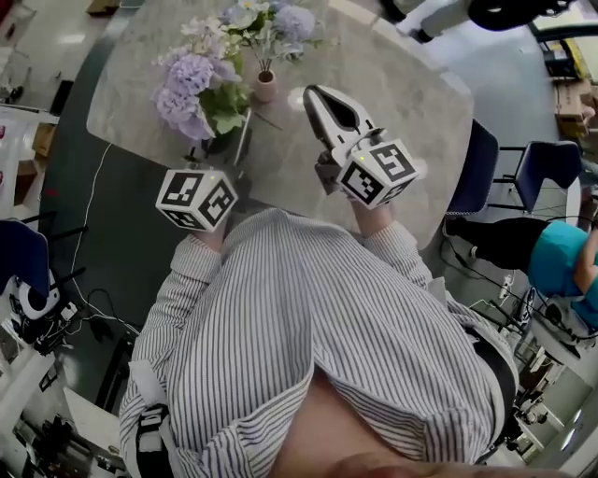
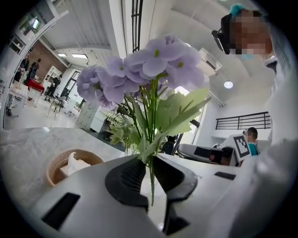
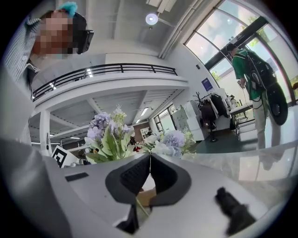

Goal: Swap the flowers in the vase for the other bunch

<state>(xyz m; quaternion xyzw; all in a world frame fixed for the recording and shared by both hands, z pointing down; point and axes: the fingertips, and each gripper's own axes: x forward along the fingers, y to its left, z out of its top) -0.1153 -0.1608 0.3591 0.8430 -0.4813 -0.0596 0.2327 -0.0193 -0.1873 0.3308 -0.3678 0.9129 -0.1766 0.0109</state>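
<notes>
While my left hand-held gripper (image 2: 148, 160) is pinched narrow on the green stems of the purple artificial hydrangea bunch (image 1: 192, 89), held up just left of the small pinkish ceramic vase (image 1: 265, 87), the vase has the pale blue and white flower bunch (image 1: 271, 21) in it. Right hand-held gripper (image 3: 150, 161): jaws pressed together, nothing I can make out between them, tip near the vase on its right, not touching.

My read: pale bunch comes out next. Open right wide, take the stems just above the vase rim, lift straight up so the vase does not tip. Keep purple upright and aside. Its leaves hang close to the vase neck and crowd the reach.

Grey marble surface (image 1: 392, 75) also carries a round woven basket with white tissue (image 2: 70, 165). Blue chairs (image 1: 549, 161) and a seated person in teal (image 1: 561, 261) are well apart.
</notes>
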